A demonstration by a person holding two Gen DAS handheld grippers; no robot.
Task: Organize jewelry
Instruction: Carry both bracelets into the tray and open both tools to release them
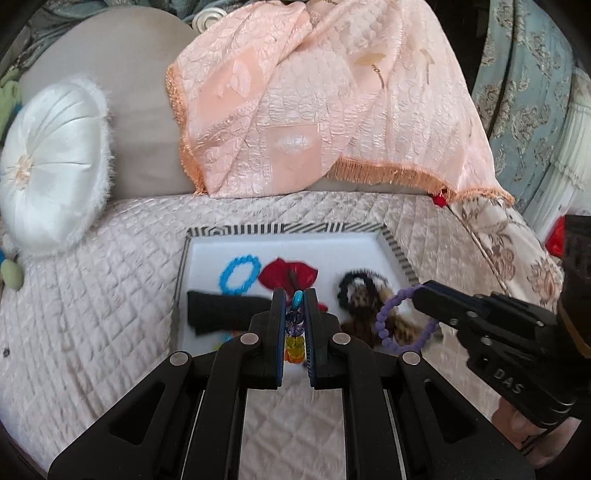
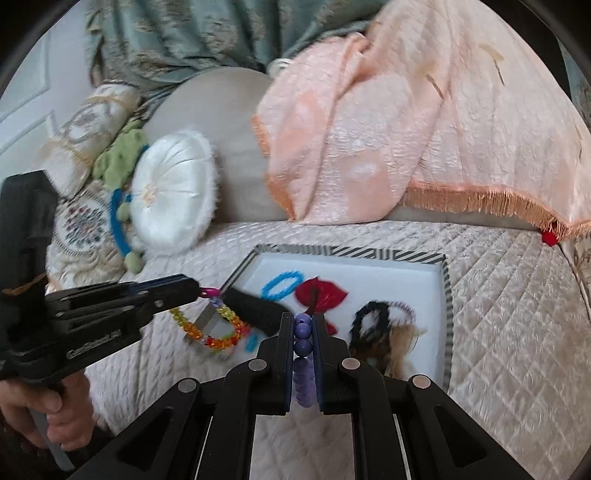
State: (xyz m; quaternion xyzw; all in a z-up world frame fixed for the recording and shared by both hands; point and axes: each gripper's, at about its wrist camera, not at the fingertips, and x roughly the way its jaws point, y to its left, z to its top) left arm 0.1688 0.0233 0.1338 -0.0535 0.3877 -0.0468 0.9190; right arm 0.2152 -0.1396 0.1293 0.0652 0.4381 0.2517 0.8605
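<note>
It looked like a home bedroom: a quilted pale-pink bedspread (image 1: 110, 295) covered a bed, with a round white satin cushion (image 1: 51, 166), a fringed peach textured throw (image 1: 314, 110) over a grey bolster (image 2: 221, 129), and blue-green damask drapery (image 2: 184, 33), perhaps curtains, hung behind.

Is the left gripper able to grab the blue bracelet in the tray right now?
Probably not yet: the left gripper is shut on the multicolored bracelet. The blue bracelet lies uncovered in the tray.

soft even daylight, strong fisheye bending with dark corners, motion blur smearing the tray (image 2: 447, 295) contents.
</note>
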